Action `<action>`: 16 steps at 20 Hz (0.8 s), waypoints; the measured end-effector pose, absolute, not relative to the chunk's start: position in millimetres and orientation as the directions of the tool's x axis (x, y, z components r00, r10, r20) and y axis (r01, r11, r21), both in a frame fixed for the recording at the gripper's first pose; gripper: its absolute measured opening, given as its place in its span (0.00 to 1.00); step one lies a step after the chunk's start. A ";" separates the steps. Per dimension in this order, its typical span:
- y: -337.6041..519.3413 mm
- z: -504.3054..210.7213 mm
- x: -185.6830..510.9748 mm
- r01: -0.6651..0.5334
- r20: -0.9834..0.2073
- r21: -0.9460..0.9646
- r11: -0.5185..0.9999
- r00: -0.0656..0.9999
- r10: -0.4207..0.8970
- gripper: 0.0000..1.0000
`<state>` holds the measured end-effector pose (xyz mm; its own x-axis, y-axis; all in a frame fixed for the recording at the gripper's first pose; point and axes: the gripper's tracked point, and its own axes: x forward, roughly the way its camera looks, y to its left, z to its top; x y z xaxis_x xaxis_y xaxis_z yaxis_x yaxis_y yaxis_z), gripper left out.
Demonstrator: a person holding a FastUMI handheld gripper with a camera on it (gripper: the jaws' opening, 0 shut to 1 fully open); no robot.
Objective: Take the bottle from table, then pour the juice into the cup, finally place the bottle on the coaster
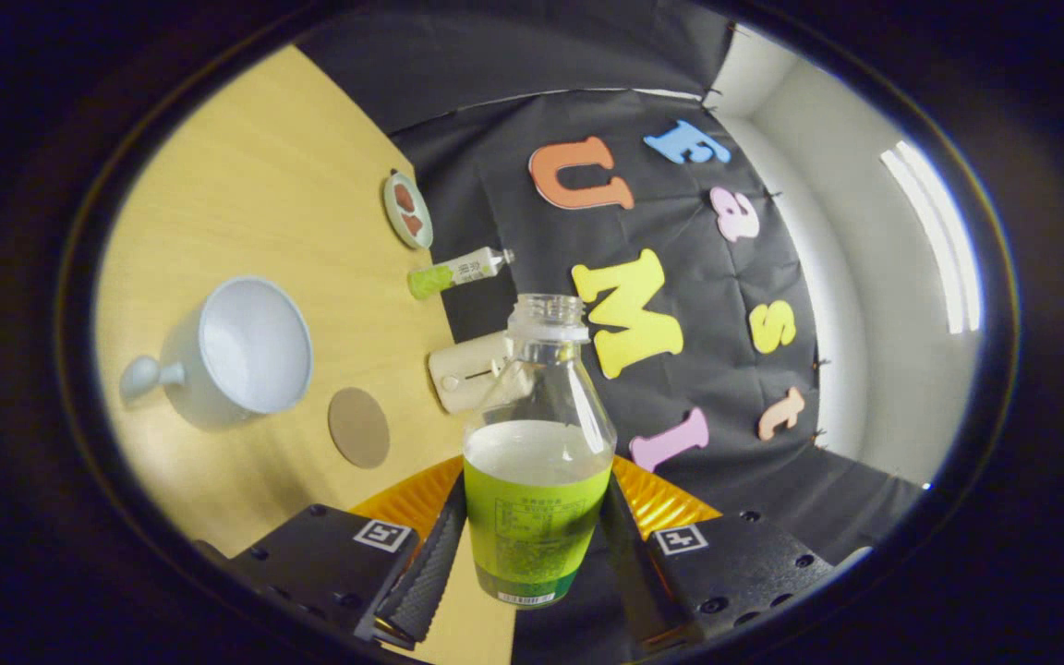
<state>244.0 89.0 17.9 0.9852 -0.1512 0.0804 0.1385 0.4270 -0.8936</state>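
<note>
Gripper (pixel 532 554) fingers pinch the uncapped bottle (pixel 537 462); its green label's print is illegible.

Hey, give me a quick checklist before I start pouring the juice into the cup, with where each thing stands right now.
1. Grip: gripper has both fingers pressed on the bottle's labelled sides: ok.
2. Cap off: the bottle's neck looks open, no cap on it: ok.
3. Juice inside: liquid level sits about at the label's top: ok.
4. Cup ready: open mouth unobstructed, looks empty, on the table: ok.
5. Bottle mouth over the cup: the cup is off to one side of the bottle, not under it: not ok.
6. Coaster free: nothing on it, beside the cup: ok.
</note>
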 end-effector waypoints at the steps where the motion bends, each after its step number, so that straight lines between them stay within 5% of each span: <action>1: 93.7 13.2 247.2 0.127 0.064 -0.862 0.491 0.988 -0.142 0.81; 9: 123.0 18.3 276.2 0.057 0.007 -0.509 0.859 0.998 -0.062 0.81; 16: 145.9 13.9 329.5 -0.035 -0.009 -0.247 0.968 0.999 0.034 0.80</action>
